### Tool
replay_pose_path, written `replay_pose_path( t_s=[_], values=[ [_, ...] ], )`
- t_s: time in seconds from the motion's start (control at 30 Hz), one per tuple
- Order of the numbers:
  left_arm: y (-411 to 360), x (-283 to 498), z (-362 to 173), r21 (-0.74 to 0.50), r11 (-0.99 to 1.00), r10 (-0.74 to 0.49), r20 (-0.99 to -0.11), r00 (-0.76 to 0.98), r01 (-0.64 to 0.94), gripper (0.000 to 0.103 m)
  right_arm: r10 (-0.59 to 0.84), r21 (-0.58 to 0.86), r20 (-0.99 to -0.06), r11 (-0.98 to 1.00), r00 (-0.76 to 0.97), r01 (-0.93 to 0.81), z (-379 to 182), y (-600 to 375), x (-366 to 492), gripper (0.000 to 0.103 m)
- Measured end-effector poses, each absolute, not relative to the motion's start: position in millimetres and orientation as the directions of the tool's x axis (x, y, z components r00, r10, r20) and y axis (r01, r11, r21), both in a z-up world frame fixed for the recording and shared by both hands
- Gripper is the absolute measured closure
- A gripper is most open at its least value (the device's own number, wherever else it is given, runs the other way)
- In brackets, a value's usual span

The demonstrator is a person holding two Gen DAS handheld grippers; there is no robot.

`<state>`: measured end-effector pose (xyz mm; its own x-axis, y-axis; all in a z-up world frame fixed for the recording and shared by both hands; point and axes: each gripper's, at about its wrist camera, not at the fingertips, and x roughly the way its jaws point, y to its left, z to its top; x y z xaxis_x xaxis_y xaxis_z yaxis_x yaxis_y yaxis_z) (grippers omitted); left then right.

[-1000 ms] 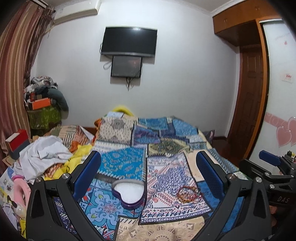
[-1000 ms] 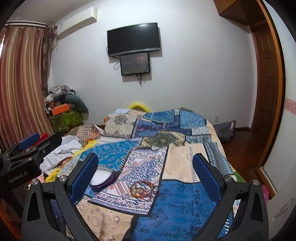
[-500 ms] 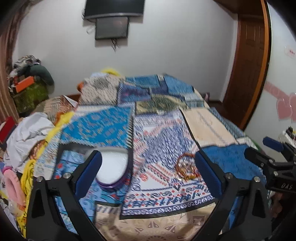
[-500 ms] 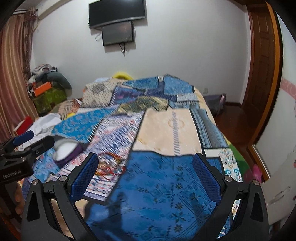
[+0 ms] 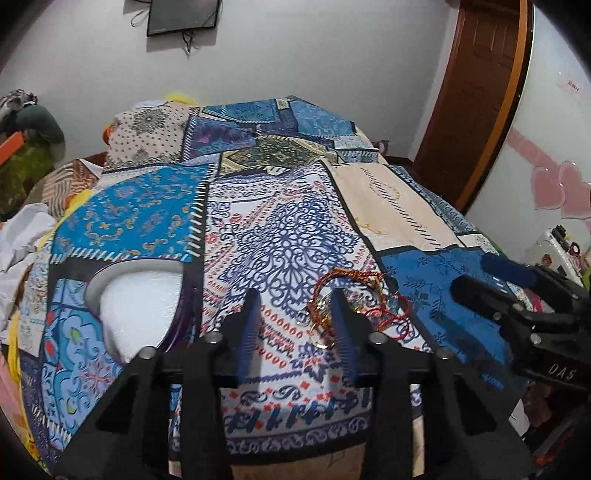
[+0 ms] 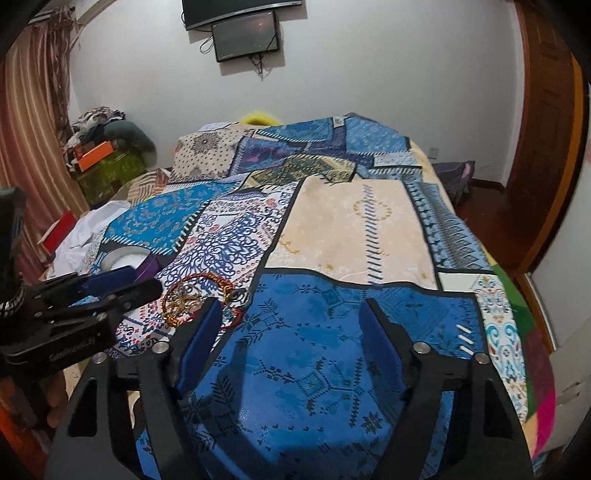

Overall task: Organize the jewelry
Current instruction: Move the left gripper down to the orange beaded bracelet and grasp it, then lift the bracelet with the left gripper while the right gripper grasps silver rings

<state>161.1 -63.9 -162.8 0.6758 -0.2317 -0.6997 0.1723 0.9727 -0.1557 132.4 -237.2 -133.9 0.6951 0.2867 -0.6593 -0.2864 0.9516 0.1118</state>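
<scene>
A pile of red and gold bangles and cords point(image 5: 354, 295) lies on the patchwork bedspread point(image 5: 280, 229); it also shows in the right wrist view point(image 6: 195, 299). A purple heart-shaped box point(image 5: 140, 295) with a white lining sits to its left, open. My left gripper point(image 5: 295, 306) is low over the bed, jaws partly closed and empty, its right finger at the left edge of the pile. My right gripper point(image 6: 291, 321) is open and empty over a blue patch, just right of the pile.
Crumpled white cloth point(image 5: 22, 236) and clutter lie at the bed's left side. A wooden door point(image 5: 476, 92) stands at the right. A wall screen point(image 6: 245, 35) hangs behind the bed. The bed's right edge point(image 6: 517, 302) drops to the floor.
Both grippers have dropped and moved forward toward the bed and the bangles. The left jaws have narrowed a lot; the right jaws have narrowed somewhat.
</scene>
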Motion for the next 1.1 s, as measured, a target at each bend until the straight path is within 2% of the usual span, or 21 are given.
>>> replay_pose_path(
  t_s=[0.07, 0.13, 0.5, 0.53, 0.63, 0.87, 1.1],
  values=[
    [-63.1, 164.6, -163.4, -0.161, 0.971, -0.237, -0.702, 0.671, 0.175, 0.075, 0.299, 0.122, -0.660, 0.948, 0.689, -0.295, -135.2, -236.6, 135.9, 0.035],
    [-63.4, 168.2, -165.0, -0.169, 0.970, -0.243, -0.707, 0.664, 0.175, 0.076, 0.311, 0.131, -0.661, 0.944, 0.683, -0.302, -136.2, -236.0, 138.1, 0.037],
    [-62.6, 183.5, -176.9, -0.279, 0.942, -0.334, -0.719, 0.610, 0.187, 0.079, 0.336, 0.154, -0.668, 0.936, 0.665, -0.318, -138.6, -232.8, 140.3, 0.038],
    [-62.4, 184.5, -177.2, -0.288, 0.939, -0.342, -0.718, 0.606, 0.188, 0.082, 0.336, 0.155, -0.667, 0.936, 0.665, -0.318, -138.2, -232.8, 140.4, 0.038],
    [-62.7, 186.0, -179.8, -0.298, 0.936, -0.350, -0.728, 0.590, 0.188, 0.099, 0.340, 0.160, -0.663, 0.935, 0.667, -0.317, -135.7, -233.4, 138.6, 0.038],
    [-59.6, 175.0, -173.1, -0.299, 0.936, -0.347, -0.709, 0.614, 0.184, 0.102, 0.341, 0.160, -0.655, 0.935, 0.674, -0.317, -128.8, -232.9, 134.3, 0.038],
    [-51.7, 157.5, -141.7, -0.298, 0.934, -0.351, -0.647, 0.677, 0.199, 0.102, 0.333, 0.147, -0.651, 0.937, 0.682, -0.317, -124.3, -228.3, 130.4, 0.038]
  ],
)
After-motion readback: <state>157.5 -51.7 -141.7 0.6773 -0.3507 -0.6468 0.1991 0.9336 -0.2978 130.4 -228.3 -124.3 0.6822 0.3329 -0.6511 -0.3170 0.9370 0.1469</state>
